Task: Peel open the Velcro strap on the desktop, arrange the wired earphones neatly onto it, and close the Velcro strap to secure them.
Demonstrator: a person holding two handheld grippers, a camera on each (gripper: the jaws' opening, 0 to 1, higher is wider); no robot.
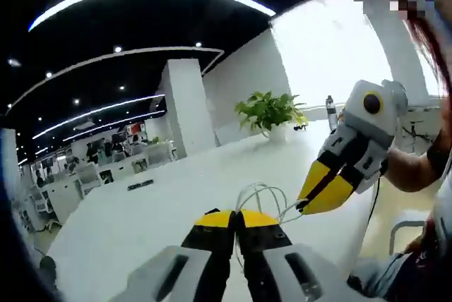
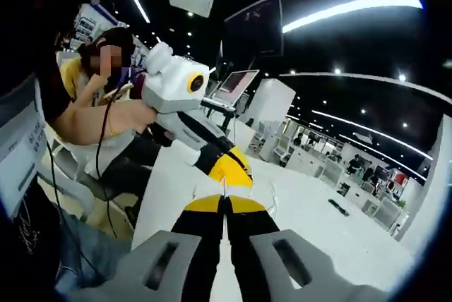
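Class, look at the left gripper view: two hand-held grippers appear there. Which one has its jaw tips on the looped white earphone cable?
The right hand-held gripper, entering from the right with jaws shut; its tips touch the earphone cable. The left hand-held gripper rises from the bottom.

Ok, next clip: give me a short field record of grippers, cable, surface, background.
left gripper: jaws together, white cable at its tips
right gripper: jaws closed on the cable
earphone cable: looped, lifted off the table between both grippers
table: white
plant: potted, far end of table
strap: cannot tell
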